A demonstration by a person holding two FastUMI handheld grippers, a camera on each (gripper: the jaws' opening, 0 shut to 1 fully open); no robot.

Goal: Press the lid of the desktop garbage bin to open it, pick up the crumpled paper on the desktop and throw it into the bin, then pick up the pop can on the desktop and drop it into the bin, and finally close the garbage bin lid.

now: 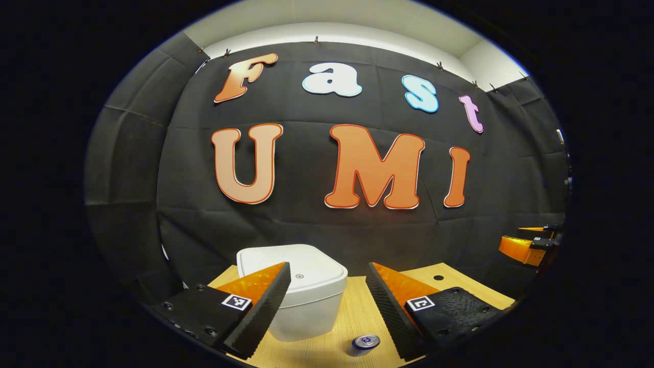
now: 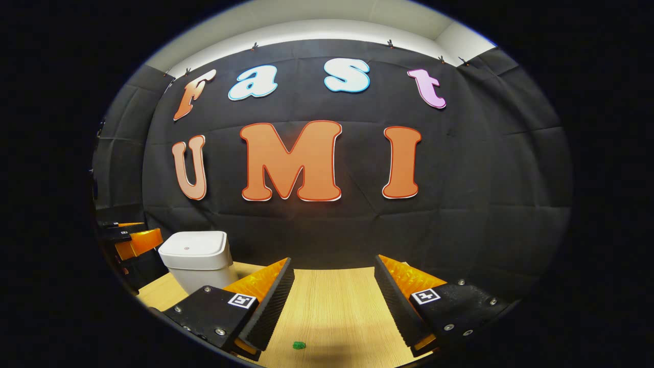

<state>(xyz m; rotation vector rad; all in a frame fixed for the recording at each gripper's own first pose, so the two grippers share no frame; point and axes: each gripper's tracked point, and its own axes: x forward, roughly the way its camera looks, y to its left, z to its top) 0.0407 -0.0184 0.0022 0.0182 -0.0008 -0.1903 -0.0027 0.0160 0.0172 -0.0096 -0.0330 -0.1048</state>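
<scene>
- Three task things sit on the wooden surface: the white garbage bin, its lid down and flat, the pop can, and a small green scrap that I take for the crumpled paper, though it is too small to be sure.
- In the left gripper view the bin stands at about 11 o'clock of the gap between my fingers, partly behind the left finger; the can stands upright at 6 o'clock, near the right finger's base.
- I judge the lid a stiff plastic push-latch: a firm press near the small dot on its top should release it.
- The can looks light, thin-walled and slick; I would take it around the middle of its side, squeezing gently so it neither dents nor slides.
- The paper should be soft and nearly weightless; pinch it across its bulk.
- My left hand-held gripper is spread wide, holding nothing.
- My right hand-held gripper is likewise spread and empty, the green scrap low at 6 o'clock between its fingers, the bin at 9 o'clock.
- The booth's black cloth wall closes the scene behind.
</scene>
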